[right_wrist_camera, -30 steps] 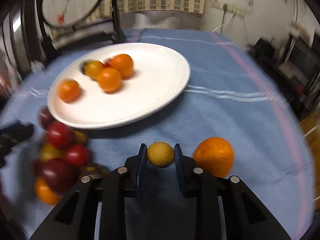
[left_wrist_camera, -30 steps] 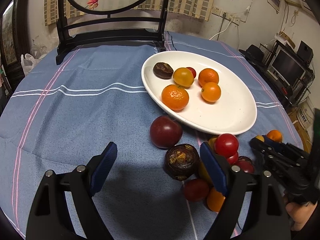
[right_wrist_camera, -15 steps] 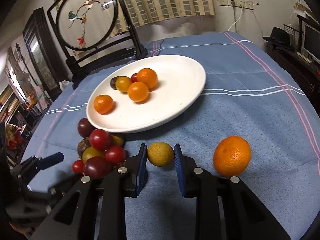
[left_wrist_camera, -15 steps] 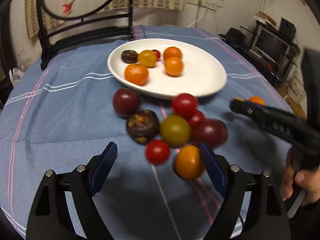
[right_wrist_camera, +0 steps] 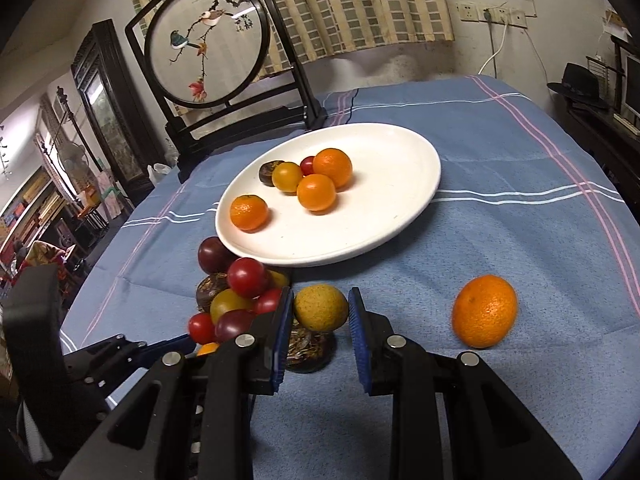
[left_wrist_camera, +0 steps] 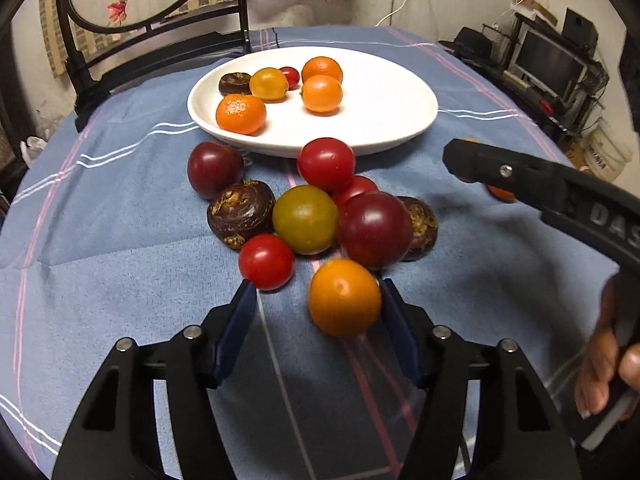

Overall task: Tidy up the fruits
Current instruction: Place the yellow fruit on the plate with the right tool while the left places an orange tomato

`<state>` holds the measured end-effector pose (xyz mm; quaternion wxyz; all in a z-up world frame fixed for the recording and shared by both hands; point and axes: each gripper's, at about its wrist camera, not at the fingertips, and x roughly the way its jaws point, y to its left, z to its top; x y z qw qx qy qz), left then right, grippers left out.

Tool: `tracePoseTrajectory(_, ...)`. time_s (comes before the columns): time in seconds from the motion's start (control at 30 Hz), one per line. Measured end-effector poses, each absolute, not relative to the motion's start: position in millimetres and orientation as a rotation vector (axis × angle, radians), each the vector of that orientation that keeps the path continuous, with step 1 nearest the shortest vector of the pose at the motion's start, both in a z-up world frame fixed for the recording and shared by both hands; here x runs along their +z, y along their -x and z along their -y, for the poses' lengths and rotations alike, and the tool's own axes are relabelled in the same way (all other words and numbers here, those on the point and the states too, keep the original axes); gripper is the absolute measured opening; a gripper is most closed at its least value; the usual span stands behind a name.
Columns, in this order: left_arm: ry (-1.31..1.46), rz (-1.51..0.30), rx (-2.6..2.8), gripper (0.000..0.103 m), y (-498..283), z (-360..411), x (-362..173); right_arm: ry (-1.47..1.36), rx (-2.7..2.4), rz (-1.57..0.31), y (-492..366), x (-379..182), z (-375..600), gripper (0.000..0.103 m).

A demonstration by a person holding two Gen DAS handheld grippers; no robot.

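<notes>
My left gripper [left_wrist_camera: 316, 304] has its fingers spread around the small orange fruit [left_wrist_camera: 344, 297], the nearest of the loose pile, likely ready to close. Beyond sits the white plate [left_wrist_camera: 400, 120], where fruit belongs. My right gripper [right_wrist_camera: 320, 314] clamps a yellow fruit [right_wrist_camera: 320, 307], lifted for carrying plateward.
</notes>
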<state>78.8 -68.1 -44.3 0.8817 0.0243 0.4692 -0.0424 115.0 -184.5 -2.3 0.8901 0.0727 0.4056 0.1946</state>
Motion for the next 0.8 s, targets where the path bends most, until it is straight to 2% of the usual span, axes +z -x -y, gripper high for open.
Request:
tracePoseTrajectory(0.1,-0.091,-0.973,-0.054,0.063,-81.7,74.9,-45.5,-0.155,0.405,-0.849,-116.1,-3.5,184.8,0.028)
tracePoseTrajectory(0.13,-0.108,-0.966,-0.048,0.060,-81.6,76.0,-46.0,-0.155,0.403,-0.852,-116.6,-4.4,185.1,0.028)
tracePoseTrajectory(0.2,-0.140,-0.953,-0.049,0.050,-77.1,77.7,-45.5,-0.157,0.399,-0.856,-117.2,-5.5,185.7,0.028)
tracePoseTrajectory(0.23,-0.140,-0.954,-0.058,0.041,-74.6,77.0,-43.9,-0.158,0.396,-0.859,-117.7,-6.2,186.2,0.028)
tracePoseTrajectory(0.27,-0.123,-0.962,-0.081,0.036,-71.9,74.7,-42.5,-0.159,0.393,-0.859,-117.9,-6.5,186.8,0.028)
tracePoseTrajectory(0.53,-0.028,-0.939,-0.109,0.036,-50.1,47.4,-24.3,-0.161,0.377,-0.845,-118.2,-7.4,189.5,0.028)
tracePoseTrajectory(0.8,0.007,-0.817,-0.127,0.036,-60.8,30.6,27.4,-0.195,0.384,-0.770,-115.5,14.4,190.2,0.028)
